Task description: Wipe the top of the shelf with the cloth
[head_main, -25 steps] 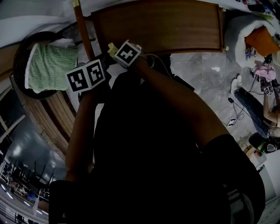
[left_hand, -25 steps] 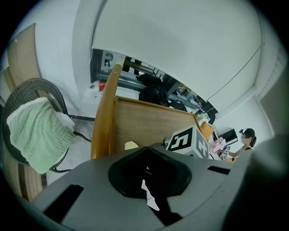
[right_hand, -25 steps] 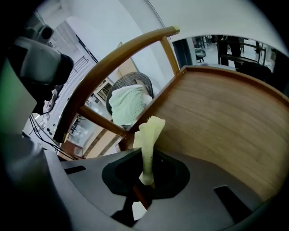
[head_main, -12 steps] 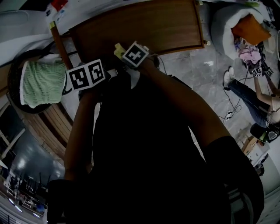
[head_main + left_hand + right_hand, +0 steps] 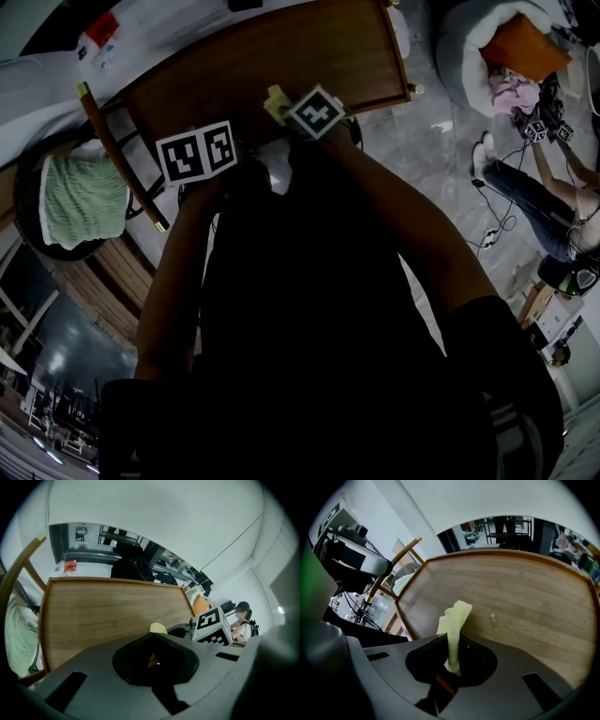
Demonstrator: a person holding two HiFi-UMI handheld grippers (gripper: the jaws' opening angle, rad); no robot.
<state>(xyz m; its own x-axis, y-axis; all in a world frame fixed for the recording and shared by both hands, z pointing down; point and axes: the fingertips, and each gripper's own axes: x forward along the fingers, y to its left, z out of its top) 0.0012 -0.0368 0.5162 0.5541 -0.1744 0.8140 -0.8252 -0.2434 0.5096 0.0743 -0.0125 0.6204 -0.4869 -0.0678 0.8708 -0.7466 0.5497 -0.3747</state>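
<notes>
- The shelf top [image 5: 281,56] is now seen swung round in the head view. A second ago it filled the upper centre and right; it is now tilted across the upper centre, with its right edge drawn well in from the frame's right side. The wood is bare and nothing is seen lying on it.
- The green towel [image 5: 84,202] at the left edge has been carried lower in the frame by the same swing, and it is not touched by either gripper.
- The left gripper [image 5: 152,637] has been brought up slightly, its marker cube now at the shelf's near edge, left of centre. Its jaws are pressed together with nothing held between them, so it is judged to be idle in this task.
- The right gripper [image 5: 452,641] has been shifted rightward along the near edge, away from the shelf's left corner and toward the middle. Its jaws are clamped on the cloth.
- The cloth [image 5: 456,616], pale yellow, is held as a narrow bunched strip standing up out of the jaws, with the wood spread behind it. In the head view it is seen just at the near edge, upper centre.
- Whether the cloth is touching the wood cannot be told. Wiping is judged to be barely begun: nearly the whole top is left to be covered, and the strip would need pressing down and flattening to be of use.
</notes>
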